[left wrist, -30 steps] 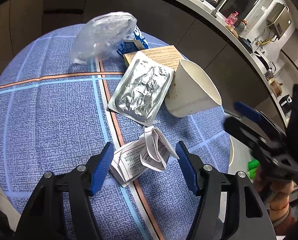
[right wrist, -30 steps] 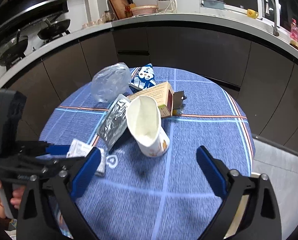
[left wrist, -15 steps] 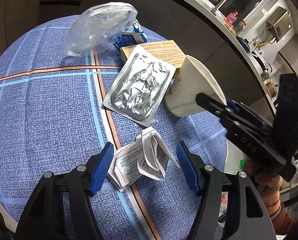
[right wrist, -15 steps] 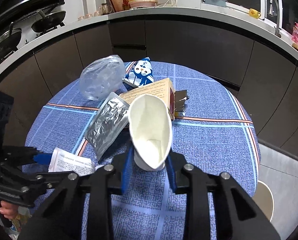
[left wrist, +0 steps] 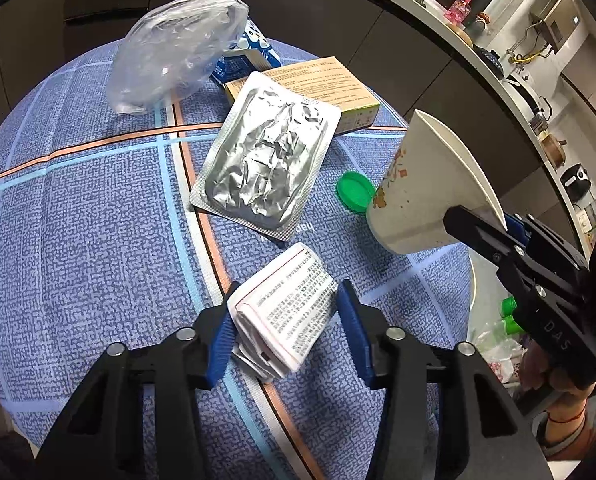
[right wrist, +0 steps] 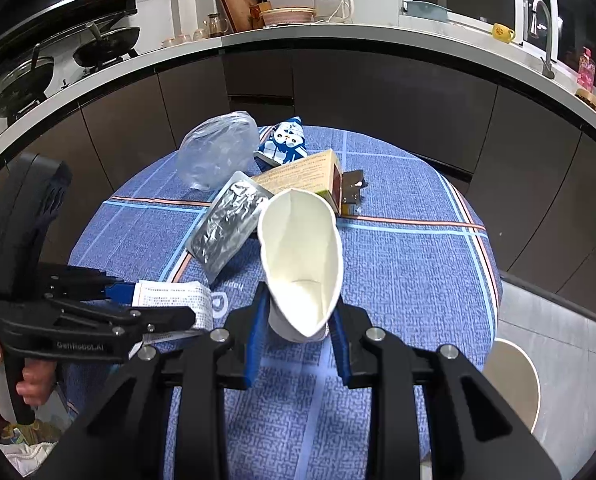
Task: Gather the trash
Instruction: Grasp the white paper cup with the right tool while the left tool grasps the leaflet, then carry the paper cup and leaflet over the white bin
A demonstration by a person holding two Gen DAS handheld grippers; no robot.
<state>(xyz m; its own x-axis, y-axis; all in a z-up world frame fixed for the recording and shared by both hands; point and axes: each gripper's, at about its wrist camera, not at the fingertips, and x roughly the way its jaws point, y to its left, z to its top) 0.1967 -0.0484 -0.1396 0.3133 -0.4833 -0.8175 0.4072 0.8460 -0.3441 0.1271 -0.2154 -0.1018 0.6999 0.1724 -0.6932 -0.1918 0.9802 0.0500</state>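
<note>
Now right gripper (right wrist: 298, 342) pinching tilted paper cup (right wrist: 300, 256), mouth facing backward

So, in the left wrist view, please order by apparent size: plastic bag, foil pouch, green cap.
1-2. Foil pouch and plastic bag: look alike; the pouch is nearer, so unsure.
3. Green cap.

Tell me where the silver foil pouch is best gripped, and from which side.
Grip the crinkled silver foil pouch by its flat sealed border at the near corner, coming in low from the near side. It lies flat, its far end resting on the tan cardboard box, so an edge pinch seems likeliest.
</note>
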